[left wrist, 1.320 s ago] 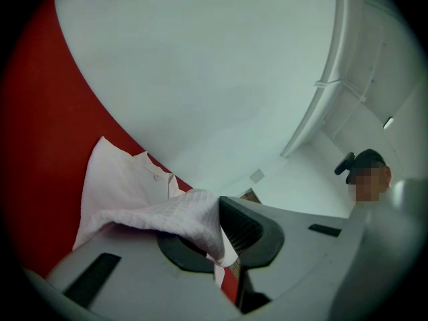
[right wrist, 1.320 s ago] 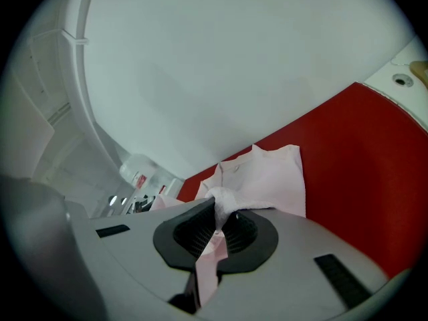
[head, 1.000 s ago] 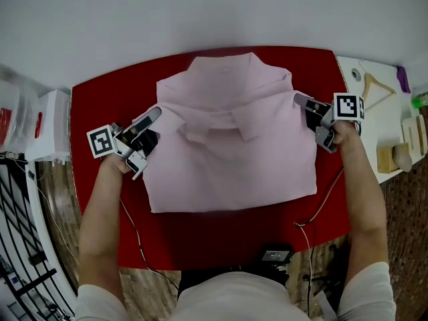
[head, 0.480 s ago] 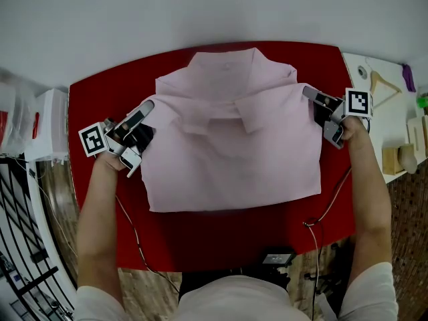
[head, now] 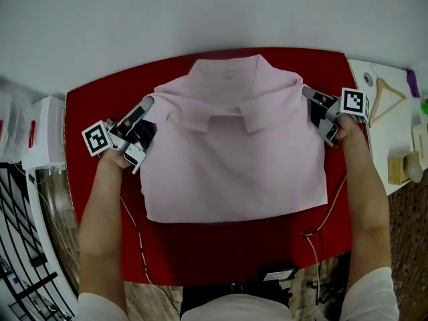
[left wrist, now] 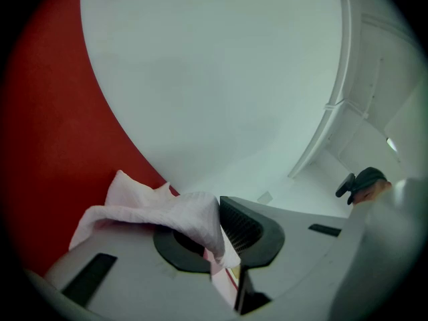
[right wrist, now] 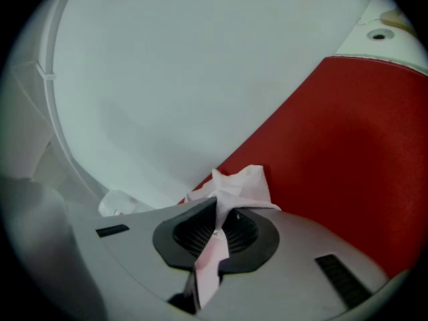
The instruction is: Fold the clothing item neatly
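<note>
I look down on a pink polo shirt (head: 234, 159) that lies front up in the middle of the red desk (head: 200, 246). Its collar (head: 227, 112) is close to the far edge and its bottom hem is flat, well back from the near edge. The sides look tucked in, so the shirt is almost a square. My left gripper (head: 146, 103) is at the shirt's left shoulder, toward the far left corner of the desk. In the left gripper view its jaws are closed tight on a bit of pink cloth, which bunches up over the dark pads (left wrist: 244, 229). My right gripper (head: 309, 92) is at the shirt's right shoulder, near the far right corner. In the right gripper view its jaws are closed too, and a little fold of the pink cloth sticks up and hangs down between them. So each gripper has hold of one top corner of the shirt. I cannot tell how high the corners are off the desk. A thin cable (head: 328, 206) runs over the near right part of the desk. Past the right edge is a white side table (head: 378, 132) with a wooden hanger (head: 384, 89) on it.
</note>
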A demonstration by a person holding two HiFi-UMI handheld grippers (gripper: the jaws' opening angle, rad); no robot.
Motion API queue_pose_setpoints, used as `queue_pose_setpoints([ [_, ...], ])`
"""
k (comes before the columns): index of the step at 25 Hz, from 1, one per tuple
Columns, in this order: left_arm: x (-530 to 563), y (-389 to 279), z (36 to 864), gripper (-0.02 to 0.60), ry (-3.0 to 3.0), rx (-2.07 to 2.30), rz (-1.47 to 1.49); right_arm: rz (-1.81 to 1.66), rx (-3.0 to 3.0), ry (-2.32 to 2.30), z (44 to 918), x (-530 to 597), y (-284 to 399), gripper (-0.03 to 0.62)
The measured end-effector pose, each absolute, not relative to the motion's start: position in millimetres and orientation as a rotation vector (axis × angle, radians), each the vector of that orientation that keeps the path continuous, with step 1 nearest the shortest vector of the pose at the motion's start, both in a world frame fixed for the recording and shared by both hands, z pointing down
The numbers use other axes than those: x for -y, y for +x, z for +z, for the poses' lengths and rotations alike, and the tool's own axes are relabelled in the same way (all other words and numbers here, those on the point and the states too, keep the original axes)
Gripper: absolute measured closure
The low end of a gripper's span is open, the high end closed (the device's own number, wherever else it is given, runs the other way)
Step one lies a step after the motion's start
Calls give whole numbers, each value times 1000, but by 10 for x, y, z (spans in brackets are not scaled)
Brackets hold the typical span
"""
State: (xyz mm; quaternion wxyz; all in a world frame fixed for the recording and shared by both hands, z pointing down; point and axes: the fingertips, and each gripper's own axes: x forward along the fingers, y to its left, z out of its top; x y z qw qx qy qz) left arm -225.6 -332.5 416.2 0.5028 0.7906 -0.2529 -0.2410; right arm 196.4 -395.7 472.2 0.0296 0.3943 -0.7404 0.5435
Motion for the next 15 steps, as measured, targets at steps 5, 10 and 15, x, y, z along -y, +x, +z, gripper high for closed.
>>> queue_pose_setpoints([
  [5, 3419, -2387, 4419, 505, 1894, 754, -561, 1700, 2283, 1368, 4808, 4090, 2089, 572],
  [10, 3572, -2489, 4428, 476, 1910, 824, -578, 1714, 2279, 1395, 4825, 4138, 2096, 572],
  [15, 3664, -2428, 4408, 441, 1936, 832, -557, 1742, 2239, 1511, 4834, 4234, 2155, 482],
])
